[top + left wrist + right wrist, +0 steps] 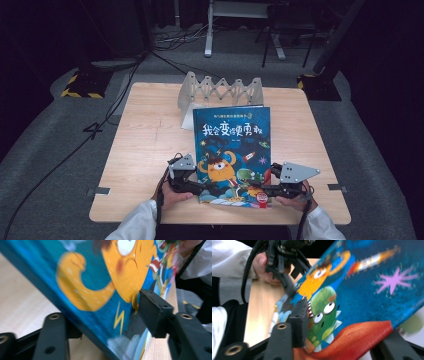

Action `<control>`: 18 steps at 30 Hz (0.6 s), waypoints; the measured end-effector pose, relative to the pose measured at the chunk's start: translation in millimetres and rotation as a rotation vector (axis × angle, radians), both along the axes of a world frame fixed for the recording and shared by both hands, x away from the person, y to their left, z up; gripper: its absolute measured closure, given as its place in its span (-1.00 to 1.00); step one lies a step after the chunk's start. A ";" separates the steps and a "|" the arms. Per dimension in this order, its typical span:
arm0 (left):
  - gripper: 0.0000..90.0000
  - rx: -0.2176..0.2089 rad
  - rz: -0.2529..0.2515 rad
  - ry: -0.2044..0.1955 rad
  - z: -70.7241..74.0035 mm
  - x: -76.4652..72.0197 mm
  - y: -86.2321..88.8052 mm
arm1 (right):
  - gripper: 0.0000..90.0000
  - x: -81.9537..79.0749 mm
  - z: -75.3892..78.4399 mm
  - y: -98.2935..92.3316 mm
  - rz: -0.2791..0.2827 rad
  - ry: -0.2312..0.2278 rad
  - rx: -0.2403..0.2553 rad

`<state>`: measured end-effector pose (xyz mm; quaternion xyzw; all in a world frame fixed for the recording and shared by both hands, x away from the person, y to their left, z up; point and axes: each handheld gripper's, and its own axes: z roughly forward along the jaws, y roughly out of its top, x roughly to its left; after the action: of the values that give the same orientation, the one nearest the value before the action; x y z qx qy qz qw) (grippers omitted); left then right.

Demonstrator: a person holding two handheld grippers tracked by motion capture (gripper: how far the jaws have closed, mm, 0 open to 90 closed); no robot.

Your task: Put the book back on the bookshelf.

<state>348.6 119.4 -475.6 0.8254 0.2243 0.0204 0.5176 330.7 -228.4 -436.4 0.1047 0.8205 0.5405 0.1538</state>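
Note:
A blue picture book (232,145) with an orange monster on its cover stands tilted over the wooden table (145,150), its near edge at the front. My left gripper (206,188) grips its lower left edge. In the left gripper view one pad (150,310) presses on the cover of the book (100,277) while the other jaw lies behind it. My right gripper (263,190) grips the lower right edge; in the right gripper view a pad (299,317) rests on the green monster of the book (367,290), and the other jaw sits under it. The left gripper (289,287) appears farther off there.
A grey zigzag folding rack (220,92) stands at the back of the table, just behind the book. Cables (60,160) run over the grey floor at the left. A black-and-yellow striped base (80,85) and furniture legs (209,35) stand beyond the table.

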 end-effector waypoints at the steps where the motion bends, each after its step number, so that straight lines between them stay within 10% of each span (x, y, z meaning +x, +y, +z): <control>1: -0.03 0.004 0.013 -0.024 2.8 -2.0 0.2 | 0.24 1.4 -0.4 -0.7 -0.004 0.009 0.001; 18: 0.40 0.011 -0.006 -0.228 34.7 -29.7 -14.2 | 0.22 1.5 -14.6 -16.2 -0.123 0.039 -0.057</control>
<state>318.9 105.2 -440.9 0.8212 0.1614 0.1138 0.5354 332.1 -244.6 -451.0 0.1609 0.8304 0.5045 0.1737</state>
